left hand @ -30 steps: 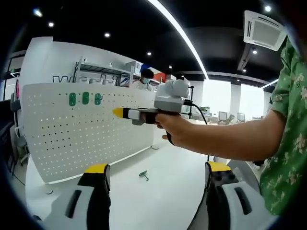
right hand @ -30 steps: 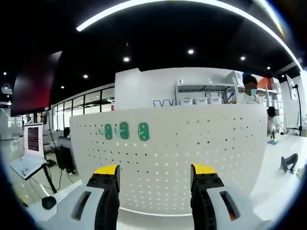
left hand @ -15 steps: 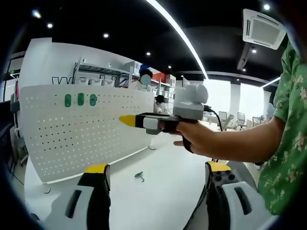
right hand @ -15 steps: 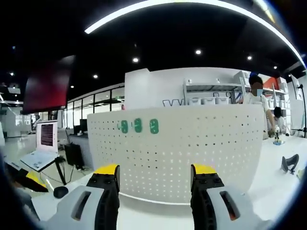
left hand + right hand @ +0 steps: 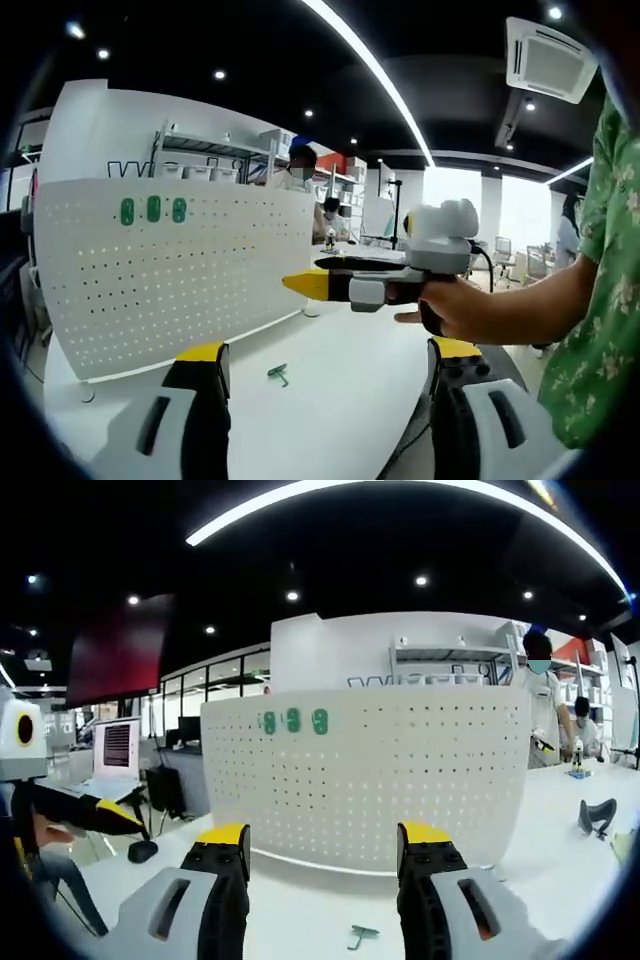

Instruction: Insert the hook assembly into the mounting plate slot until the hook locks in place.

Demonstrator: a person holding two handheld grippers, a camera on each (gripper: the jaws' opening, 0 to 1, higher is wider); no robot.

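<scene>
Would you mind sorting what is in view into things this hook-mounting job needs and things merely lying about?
Part of the job:
- white pegboard
- three green mounting plates
- small green hook on the table
- left gripper, right gripper

Just lying about:
- laptop
- black mouse
- shelving

Dark ceiling [image 5: 330, 540] w/ strip light [image 5: 365, 60], shelving [image 5: 450, 665].

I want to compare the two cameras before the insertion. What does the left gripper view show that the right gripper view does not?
Left gripper view: a hand holding the right gripper, a green flowered sleeve, a ceiling air unit.
Right gripper view: a lit screen, a mouse, the left gripper at the left edge.
Both: the white pegboard, three green plates, the small hook lying on the table.
</scene>
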